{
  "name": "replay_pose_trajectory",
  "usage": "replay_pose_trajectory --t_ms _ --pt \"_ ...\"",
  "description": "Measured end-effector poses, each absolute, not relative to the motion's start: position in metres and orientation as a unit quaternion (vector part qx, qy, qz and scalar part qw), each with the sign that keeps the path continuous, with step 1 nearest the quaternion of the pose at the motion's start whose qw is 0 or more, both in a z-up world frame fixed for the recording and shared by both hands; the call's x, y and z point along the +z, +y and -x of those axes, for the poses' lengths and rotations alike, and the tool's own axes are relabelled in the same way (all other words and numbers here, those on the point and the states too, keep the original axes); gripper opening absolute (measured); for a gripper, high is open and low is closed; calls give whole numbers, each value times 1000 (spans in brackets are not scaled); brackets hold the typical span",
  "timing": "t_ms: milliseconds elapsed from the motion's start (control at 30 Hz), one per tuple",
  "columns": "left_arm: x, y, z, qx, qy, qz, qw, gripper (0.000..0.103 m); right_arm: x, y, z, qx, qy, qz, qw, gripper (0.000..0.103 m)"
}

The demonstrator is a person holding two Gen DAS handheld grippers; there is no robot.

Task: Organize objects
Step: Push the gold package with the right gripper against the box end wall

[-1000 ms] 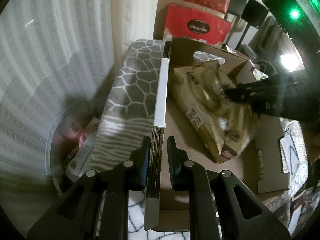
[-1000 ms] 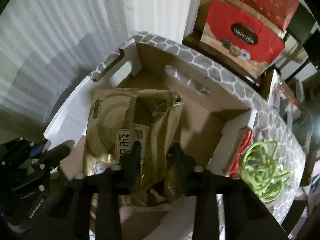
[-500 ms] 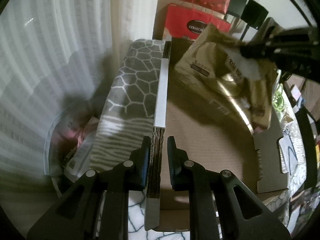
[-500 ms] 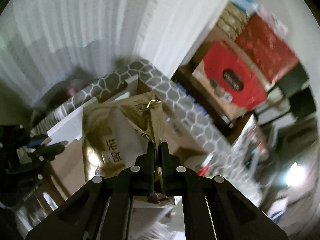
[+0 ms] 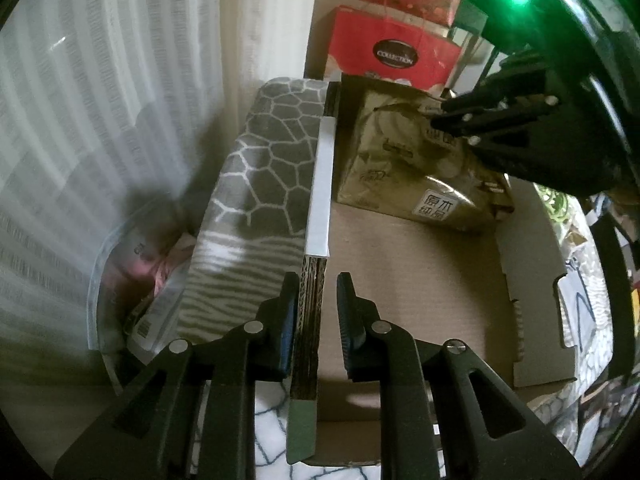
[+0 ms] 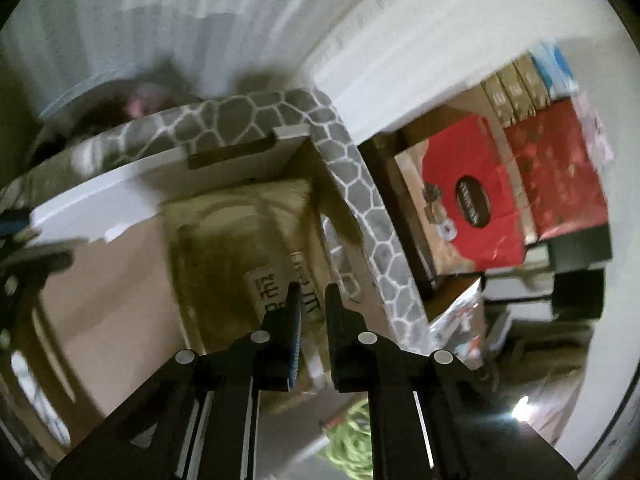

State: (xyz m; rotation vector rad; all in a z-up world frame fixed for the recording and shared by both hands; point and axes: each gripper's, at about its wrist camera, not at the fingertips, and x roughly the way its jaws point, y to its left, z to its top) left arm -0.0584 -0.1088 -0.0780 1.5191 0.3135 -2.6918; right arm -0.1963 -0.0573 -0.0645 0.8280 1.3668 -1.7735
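A gold foil package (image 5: 400,176) with a white label lies in the far corner of an open cardboard box (image 5: 420,300). My right gripper (image 5: 434,118) hovers at the package's top edge. In the right wrist view its jaws (image 6: 312,292) are opening, with a small gap through which the package (image 6: 224,248) shows; the pads do not press on it. My left gripper (image 5: 318,292) is shut on the box's near-left wall (image 5: 310,320), a corrugated edge with white tape. It also shows as a dark shape (image 6: 28,260) at the left edge of the right wrist view.
The box sits on a grey cloth with a white honeycomb pattern (image 5: 272,168). Beyond it stand a red gift bag (image 5: 394,56) and stacked boxes. A clear plastic tub (image 5: 132,280) stands left by the white curtain (image 5: 100,100). A green coil (image 6: 352,448) lies right of the box.
My right gripper lifted the gold package off the box floor, carried it to the far corner, set it down, and its jaws have parted. The left gripper has kept still.
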Motion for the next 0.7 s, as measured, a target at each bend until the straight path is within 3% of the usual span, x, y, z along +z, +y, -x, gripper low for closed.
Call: replay_pose_trajectory --t_ms 100,200,400,700 --pt "-78 -110 59 -866 102 -489 16 16 -44 -49 211 -738 451 -341 368 52" --pt "-79 -110 58 -866 103 -489 14 16 -18 -29 226 -780 355 -362 365 58" --pt "-79 -111 58 -866 106 -489 13 16 -11 7 231 -773 224 -448 390 59" --pt "-78 -108 59 -866 104 -489 16 16 -32 19 191 -733 243 -491 404 58"
